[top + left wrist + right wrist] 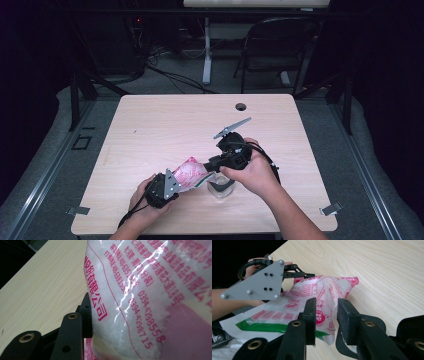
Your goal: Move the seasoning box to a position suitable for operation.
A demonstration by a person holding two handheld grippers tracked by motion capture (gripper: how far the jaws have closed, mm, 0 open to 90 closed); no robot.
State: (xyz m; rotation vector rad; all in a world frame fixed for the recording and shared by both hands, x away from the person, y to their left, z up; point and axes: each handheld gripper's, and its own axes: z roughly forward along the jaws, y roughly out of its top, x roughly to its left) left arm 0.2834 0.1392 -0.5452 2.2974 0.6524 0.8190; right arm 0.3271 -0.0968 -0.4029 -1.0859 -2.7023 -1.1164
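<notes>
Surface: a pale wood-grain surface (165, 125) with a small round dark hole (241, 106) near its far edge.
Bag: a clear plastic bag printed in pink and red lettering with a green stripe (189, 174), filled with white grains, held up off the surface near the front edge, between the two claws.
Left claw: the left claw (172, 186), in the person's left hand (142, 195), is closed on the bag's left end; in the left gripper view one black jaw presses against the bag (150, 297), the other jaw is hidden behind it.
Right claw: the right claw (325, 315), held in the right hand (255, 172), has its jaws partly apart with the bag's (312, 297) crumpled end hanging between them; whether the pads actually pinch the plastic I cannot tell.
Container: a small clear round container (220, 190) stands on the surface just below the bag and the right claw.
Background: a dark folding chair (277, 45) stands on the floor beyond the surface.
</notes>
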